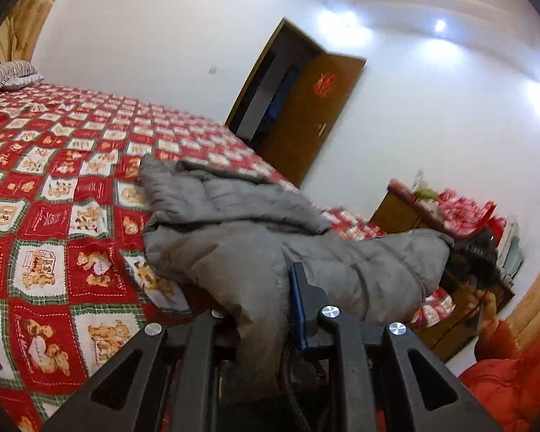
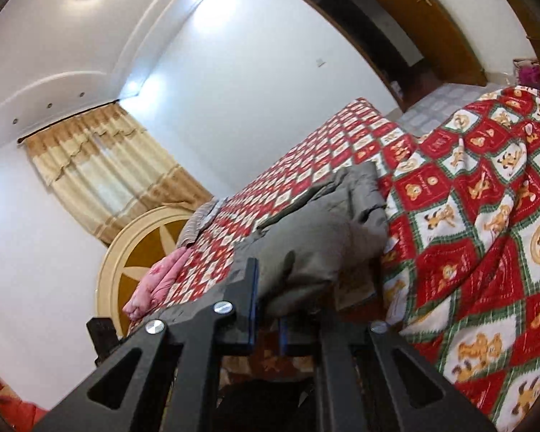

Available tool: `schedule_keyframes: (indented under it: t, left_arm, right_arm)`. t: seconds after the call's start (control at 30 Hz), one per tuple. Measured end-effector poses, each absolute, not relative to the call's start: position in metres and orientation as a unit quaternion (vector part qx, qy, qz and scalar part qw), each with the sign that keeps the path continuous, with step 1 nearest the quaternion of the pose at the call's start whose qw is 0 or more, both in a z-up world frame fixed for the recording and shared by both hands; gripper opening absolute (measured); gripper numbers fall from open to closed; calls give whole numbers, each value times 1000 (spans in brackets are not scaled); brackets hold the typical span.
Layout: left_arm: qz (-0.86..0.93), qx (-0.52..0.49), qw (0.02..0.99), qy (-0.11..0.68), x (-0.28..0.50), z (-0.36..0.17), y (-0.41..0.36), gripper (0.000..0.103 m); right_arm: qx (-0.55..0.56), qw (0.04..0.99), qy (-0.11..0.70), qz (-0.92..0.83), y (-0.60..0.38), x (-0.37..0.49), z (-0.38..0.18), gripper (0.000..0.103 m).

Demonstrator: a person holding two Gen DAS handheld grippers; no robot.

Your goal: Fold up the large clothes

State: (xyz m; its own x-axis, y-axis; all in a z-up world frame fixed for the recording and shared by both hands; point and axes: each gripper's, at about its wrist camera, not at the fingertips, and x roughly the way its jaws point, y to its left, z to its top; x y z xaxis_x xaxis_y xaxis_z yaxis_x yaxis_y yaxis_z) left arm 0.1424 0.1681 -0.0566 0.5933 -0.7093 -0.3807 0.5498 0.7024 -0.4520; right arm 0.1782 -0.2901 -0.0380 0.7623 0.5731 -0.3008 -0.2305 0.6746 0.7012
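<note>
Along the near edge of the bed (image 1: 36,194), over its red checked bear-print quilt (image 1: 54,223), I have the grey padded jacket (image 1: 234,237) lifted at one end while its far end lies bunched on the quilt, well short of the striped pillow (image 1: 7,75) at the head corner. My left gripper (image 1: 266,309) is closed down on a thick fold of the jacket; the cloth fills the space beside the blue-edged finger (image 1: 298,298) and I judge the hold firm, though the other finger is buried under fabric. Further right, a puffy part of the jacket stretches toward my other hand (image 1: 486,306) in its orange sleeve (image 1: 514,370), beside the wooden cabinet (image 1: 406,212) past the bed's foot. My right gripper (image 2: 270,309) is likewise clamped nearly shut on the jacket's edge, grey cloth bulging out between its blue-lined fingers (image 2: 252,288), with the quilt's hanging corner to the right and a pink blanket (image 2: 158,280) by the headboard. As for progress, I reckon the fold is barely begun: the jacket is gathered and raised, not flat, with no tidy creases visible; spreading, folding sides in and doubling over all remain.
</note>
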Motion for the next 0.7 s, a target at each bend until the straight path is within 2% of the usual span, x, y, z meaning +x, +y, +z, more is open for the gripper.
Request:
schedule_keyframes:
  t: [0.03, 0.2, 0.33, 0.7]
  left_arm:
    - [-363, -157, 873, 284, 150, -57, 168, 21]
    - [-374, -210, 864, 263, 183, -36, 171, 22]
    - [-359, -237, 860, 275, 225, -24, 165, 22]
    - [-262, -295, 829, 397, 377, -45, 137, 24]
  right_arm:
    - [334, 878, 256, 226, -290, 187, -38, 11]
    - [336, 884, 251, 208, -294, 242, -30, 11]
    - [334, 888, 253, 190, -296, 294, -27, 11]
    - [309, 888, 320, 114, -285, 454, -52, 11]
